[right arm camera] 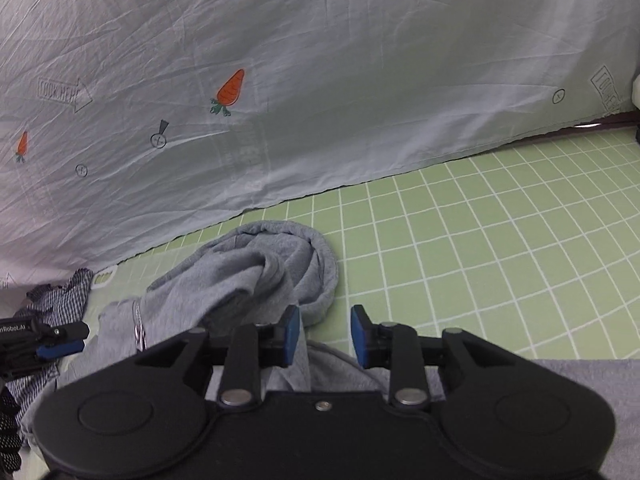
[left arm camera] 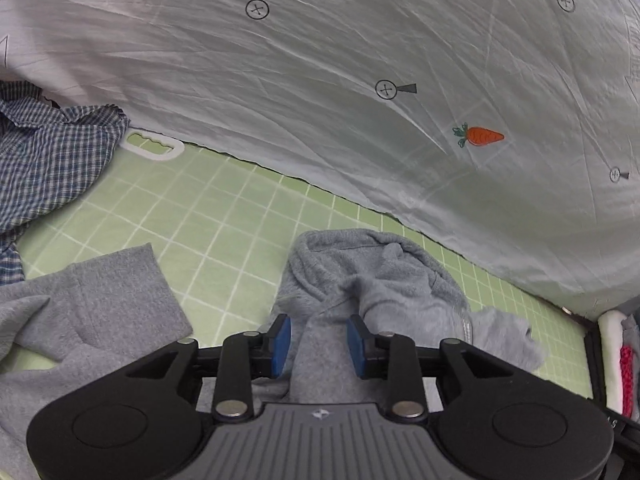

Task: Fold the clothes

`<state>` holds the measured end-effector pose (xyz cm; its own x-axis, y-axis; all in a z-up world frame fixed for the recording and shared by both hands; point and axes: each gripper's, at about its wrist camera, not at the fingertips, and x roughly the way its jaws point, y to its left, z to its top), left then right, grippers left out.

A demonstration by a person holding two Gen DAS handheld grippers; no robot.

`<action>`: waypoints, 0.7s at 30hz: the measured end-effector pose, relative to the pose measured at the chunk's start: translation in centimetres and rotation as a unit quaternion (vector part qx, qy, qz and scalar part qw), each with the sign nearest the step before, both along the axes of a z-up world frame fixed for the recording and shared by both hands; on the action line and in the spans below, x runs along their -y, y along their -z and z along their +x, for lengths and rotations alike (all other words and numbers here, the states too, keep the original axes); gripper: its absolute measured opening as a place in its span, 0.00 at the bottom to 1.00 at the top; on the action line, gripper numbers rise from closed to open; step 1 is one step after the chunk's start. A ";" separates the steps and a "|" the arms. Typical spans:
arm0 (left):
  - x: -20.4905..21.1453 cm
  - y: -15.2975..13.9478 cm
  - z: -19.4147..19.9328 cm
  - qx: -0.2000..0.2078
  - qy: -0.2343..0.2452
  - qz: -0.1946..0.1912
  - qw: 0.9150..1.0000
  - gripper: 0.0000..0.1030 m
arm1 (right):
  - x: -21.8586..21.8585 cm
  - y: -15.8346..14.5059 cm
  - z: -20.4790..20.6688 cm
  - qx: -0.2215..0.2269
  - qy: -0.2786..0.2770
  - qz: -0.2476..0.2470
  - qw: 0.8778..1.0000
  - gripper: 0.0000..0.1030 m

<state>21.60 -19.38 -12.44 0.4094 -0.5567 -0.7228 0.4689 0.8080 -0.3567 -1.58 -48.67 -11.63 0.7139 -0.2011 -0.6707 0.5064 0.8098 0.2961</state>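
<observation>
A grey hoodie (left arm camera: 384, 280) lies crumpled on a green grid mat (left arm camera: 200, 220), hood towards the sheet at the back. My left gripper (left arm camera: 320, 344) stands open over it, a ridge of grey fabric running between its blue pads. One sleeve (left arm camera: 112, 300) lies flat to the left. In the right wrist view the hoodie (right arm camera: 248, 276) has its hood rim curled up. My right gripper (right arm camera: 325, 336) is open at the garment's right edge, with fabric beside its left pad and bare mat (right arm camera: 480, 240) showing in the gap.
A blue checked shirt (left arm camera: 48, 160) is heaped at the far left, also seen as the checked shirt (right arm camera: 68, 292). A white sheet with carrot prints (left arm camera: 320, 60) rises behind the mat. A white and red object (left arm camera: 620, 368) sits at the right edge.
</observation>
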 end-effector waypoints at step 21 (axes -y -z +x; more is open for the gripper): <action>6.6 5.2 -3.7 0.085 0.177 0.141 0.970 0.40 | -2.9 1.6 5.8 -0.072 -0.073 -0.140 0.985 0.24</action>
